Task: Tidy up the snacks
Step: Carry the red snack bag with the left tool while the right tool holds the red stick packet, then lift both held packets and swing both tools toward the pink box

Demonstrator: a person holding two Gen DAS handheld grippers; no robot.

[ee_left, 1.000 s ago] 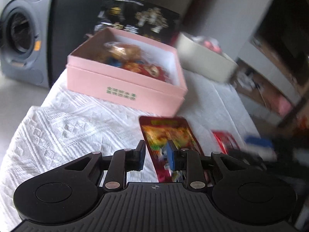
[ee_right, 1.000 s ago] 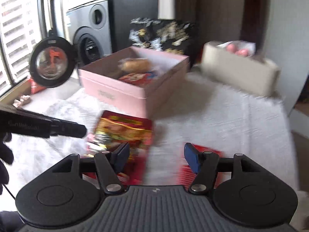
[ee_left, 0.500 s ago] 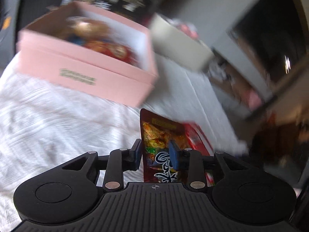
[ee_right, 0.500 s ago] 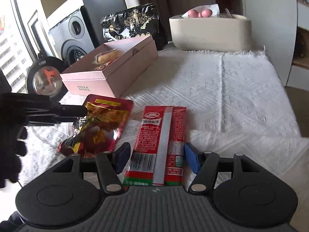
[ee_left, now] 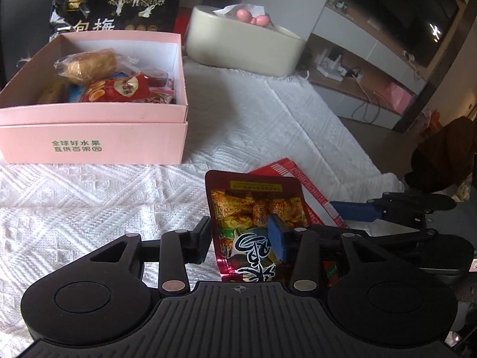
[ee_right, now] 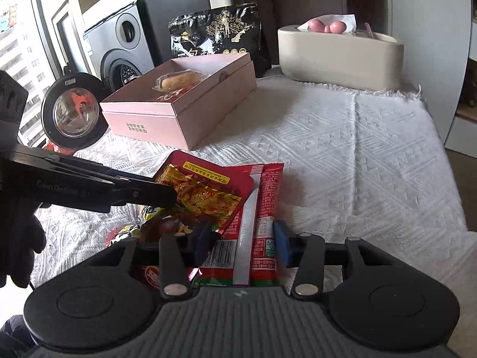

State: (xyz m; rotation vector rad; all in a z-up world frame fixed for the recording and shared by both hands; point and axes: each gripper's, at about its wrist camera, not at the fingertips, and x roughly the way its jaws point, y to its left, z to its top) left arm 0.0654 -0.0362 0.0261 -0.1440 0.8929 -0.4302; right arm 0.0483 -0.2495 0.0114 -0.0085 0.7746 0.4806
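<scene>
Left wrist view: the foil pouch (ee_left: pixel 256 208) lies on the white cloth (ee_left: pixel 89 194), in front of the pink box (ee_left: pixel 119 140) and apart from it. Its right edge overlaps the red packet (ee_left: pixel 301 179). The left gripper (ee_left: pixel 241 238) has just been opening. Its jaws are released, with the pouch between and under them: one pad sits at the pouch's left edge, the other hangs over its printed face.

In the right wrist view the packet (ee_right: pixel 259 208) lies lengthwise between the jaws of the right gripper (ee_right: pixel 243 238). The jaws have just been closing, and the pads now meet its two long edges, grasping it. A corner of the pouch covers the packet's left side.

The box is open and holds wrapped snacks. Behind it stands a black bag (ee_left: pixel 119 0), and beside that a cream container (ee_left: pixel 238 47).
</scene>
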